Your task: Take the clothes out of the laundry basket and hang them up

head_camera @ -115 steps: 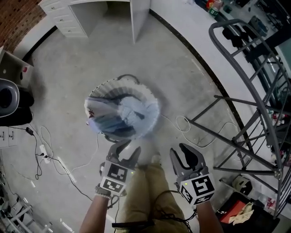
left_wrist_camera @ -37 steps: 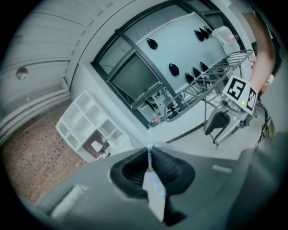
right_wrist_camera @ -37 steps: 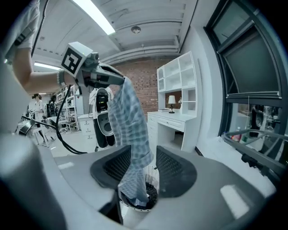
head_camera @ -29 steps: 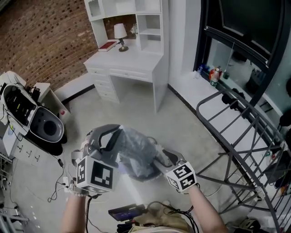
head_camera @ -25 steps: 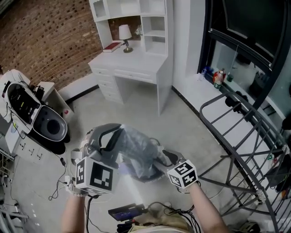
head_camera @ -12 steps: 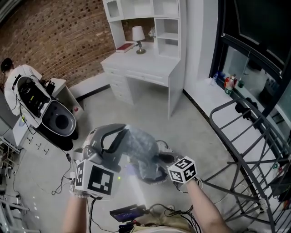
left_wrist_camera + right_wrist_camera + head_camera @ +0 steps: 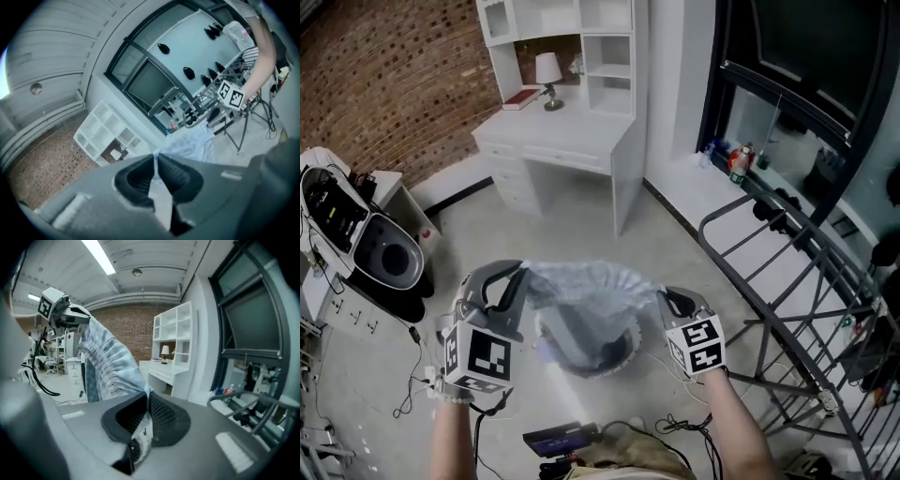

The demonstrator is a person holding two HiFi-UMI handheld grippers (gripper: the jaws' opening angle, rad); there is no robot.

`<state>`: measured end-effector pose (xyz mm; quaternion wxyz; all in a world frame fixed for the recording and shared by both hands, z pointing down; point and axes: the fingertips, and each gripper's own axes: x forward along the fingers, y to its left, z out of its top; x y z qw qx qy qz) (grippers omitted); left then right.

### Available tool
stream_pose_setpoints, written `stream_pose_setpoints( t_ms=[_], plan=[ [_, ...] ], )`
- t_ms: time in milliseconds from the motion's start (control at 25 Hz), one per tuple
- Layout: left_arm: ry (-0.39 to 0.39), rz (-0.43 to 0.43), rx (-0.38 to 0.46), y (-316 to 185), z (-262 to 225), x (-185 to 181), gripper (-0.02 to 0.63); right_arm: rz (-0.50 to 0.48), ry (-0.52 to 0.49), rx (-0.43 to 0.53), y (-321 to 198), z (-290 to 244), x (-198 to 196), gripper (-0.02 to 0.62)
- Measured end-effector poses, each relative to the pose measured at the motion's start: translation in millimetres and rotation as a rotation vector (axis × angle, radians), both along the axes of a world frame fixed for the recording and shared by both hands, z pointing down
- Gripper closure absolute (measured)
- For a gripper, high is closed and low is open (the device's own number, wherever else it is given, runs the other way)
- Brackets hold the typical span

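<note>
A pale blue garment (image 7: 586, 291) with a gathered elastic edge hangs stretched between my two grippers, above the laundry basket (image 7: 581, 370) on the floor. My left gripper (image 7: 517, 277) is shut on the garment's left end. My right gripper (image 7: 667, 300) is closing on the right end, with its pads pressing the cloth. In the left gripper view, the cloth (image 7: 192, 143) runs from the left gripper (image 7: 156, 157) toward the other gripper. In the right gripper view, the ruffled cloth (image 7: 105, 359) rises from the right gripper (image 7: 146, 397) toward the far gripper (image 7: 70, 312).
A grey metal drying rack (image 7: 787, 281) stands at the right. A white desk with shelves (image 7: 572, 141) is against the far wall. A black appliance (image 7: 380, 253) and cables (image 7: 417, 375) lie at the left, near a brick wall.
The right gripper has closed on the garment's edge and moved right. The cloth, bunched before, is now spread wide between the two grippers.
</note>
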<state>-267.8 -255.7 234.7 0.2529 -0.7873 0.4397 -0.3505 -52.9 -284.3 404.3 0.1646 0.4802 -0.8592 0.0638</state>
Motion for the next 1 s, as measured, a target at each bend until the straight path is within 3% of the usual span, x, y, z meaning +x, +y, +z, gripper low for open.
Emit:
stream_pose_setpoints(
  t_ms=[240, 560, 760, 1000],
  plan=[
    [0.042, 0.045, 0.032, -9, -7, 14, 0.584, 0.176, 0.182, 0.144, 19, -60, 58, 0.575],
    [0.076, 0.263, 0.112, -9, -39, 77, 0.584, 0.464, 0.327, 0.286, 79, -150, 133, 0.575],
    [0.127, 0.411, 0.135, 6, -55, 115, 0.584, 0.634, 0.4, 0.318, 140, -185, 161, 0.575],
    [0.177, 0.602, 0.113, 40, -53, 179, 0.584, 0.838, 0.458, 0.294, 230, -191, 195, 0.575]
  ],
)
